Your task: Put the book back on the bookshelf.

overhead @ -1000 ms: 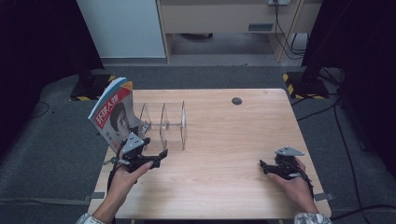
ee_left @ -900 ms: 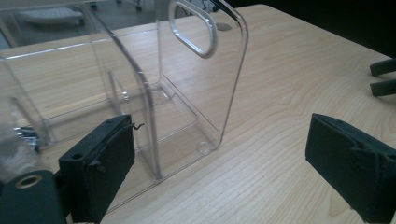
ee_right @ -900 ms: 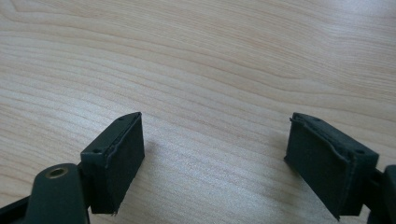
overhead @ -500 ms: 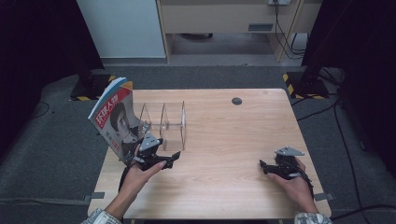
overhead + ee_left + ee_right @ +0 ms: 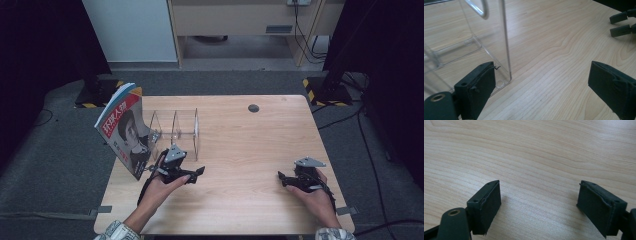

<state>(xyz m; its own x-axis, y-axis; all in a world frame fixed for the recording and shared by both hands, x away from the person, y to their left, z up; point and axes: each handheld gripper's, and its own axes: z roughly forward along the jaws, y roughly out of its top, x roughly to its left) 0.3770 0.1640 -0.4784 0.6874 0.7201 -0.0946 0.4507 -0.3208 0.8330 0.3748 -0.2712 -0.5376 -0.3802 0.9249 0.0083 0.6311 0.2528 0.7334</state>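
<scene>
A magazine [image 5: 122, 131] with a red cover and a portrait leans tilted against the left end of a clear acrylic rack [image 5: 176, 128] on the wooden table [image 5: 240, 140]. My left gripper [image 5: 199, 173] sits open just in front of the rack, pointing right. In the left gripper view the rack's clear end panel [image 5: 484, 42] stands beside the left jaw, and the left gripper [image 5: 544, 87] holds nothing. My right gripper [image 5: 281, 177] rests open near the table's front right, and the right gripper [image 5: 539, 202] shows bare wood between its jaws.
A small dark round disc [image 5: 253, 108] lies at the back of the table. The other gripper's jaws [image 5: 622, 23] show at the upper right of the left gripper view. Grey floor, cables and dark stands surround the table.
My left gripper has moved right and slightly forward, away from the magazine toward the front of the rack. The right gripper has stayed in place.
</scene>
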